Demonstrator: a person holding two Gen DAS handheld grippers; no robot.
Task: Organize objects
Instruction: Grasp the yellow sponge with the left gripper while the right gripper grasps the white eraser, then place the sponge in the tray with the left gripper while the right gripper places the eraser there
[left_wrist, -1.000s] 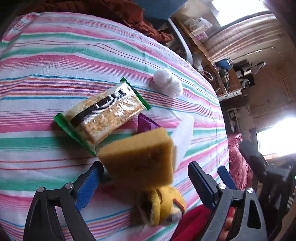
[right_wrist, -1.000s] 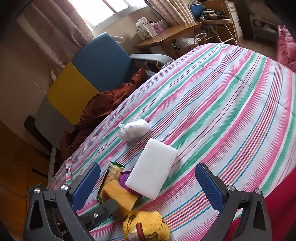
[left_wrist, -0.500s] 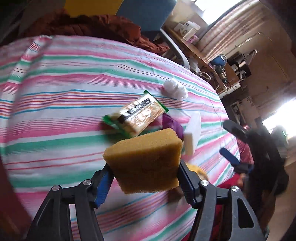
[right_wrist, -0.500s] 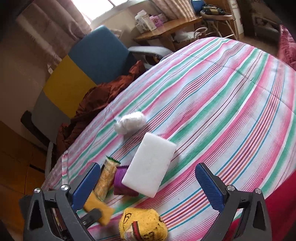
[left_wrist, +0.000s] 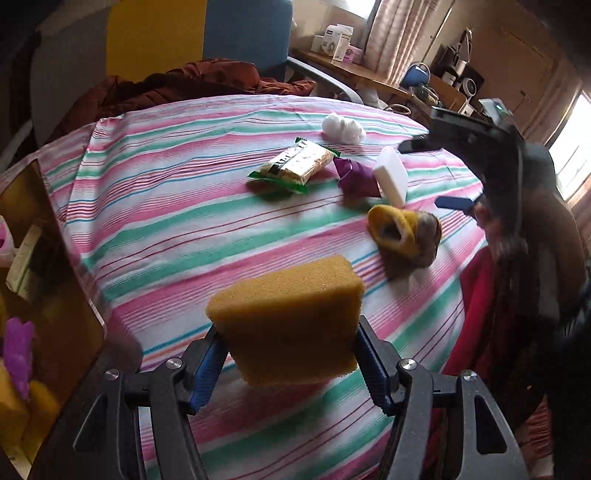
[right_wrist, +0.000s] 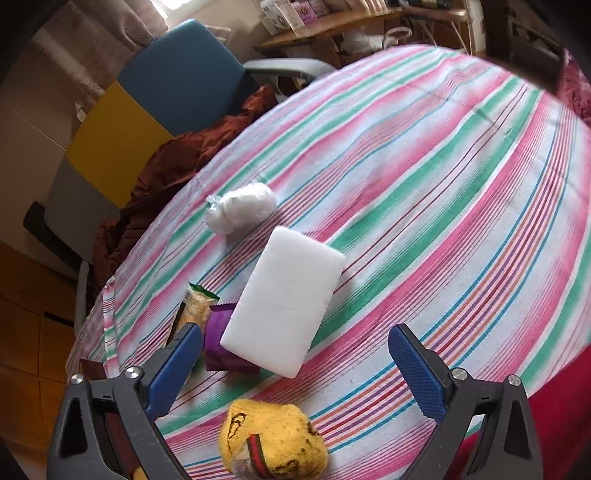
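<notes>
Yellow sponge (left_wrist: 288, 321); white block (right_wrist: 284, 299); pink-green striped cloth (right_wrist: 424, 184); purple wrapper (left_wrist: 354, 177).

A yellow sponge block (left_wrist: 288, 321), porous and rectangular, is clamped by its two short sides and held in the air above the near edge of the striped bed (left_wrist: 166, 206). Further in on the bed lie a green-ended snack packet (left_wrist: 295, 166), a crumpled purple wrapper (left_wrist: 354, 177) just beside it, and a white foam block (right_wrist: 284, 299) overlapping the wrapper. A white wadded bundle (right_wrist: 240, 212) lies beyond them toward the far edge, and a balled yellow patterned sock (right_wrist: 273, 439) sits nearer the near edge.
</notes>
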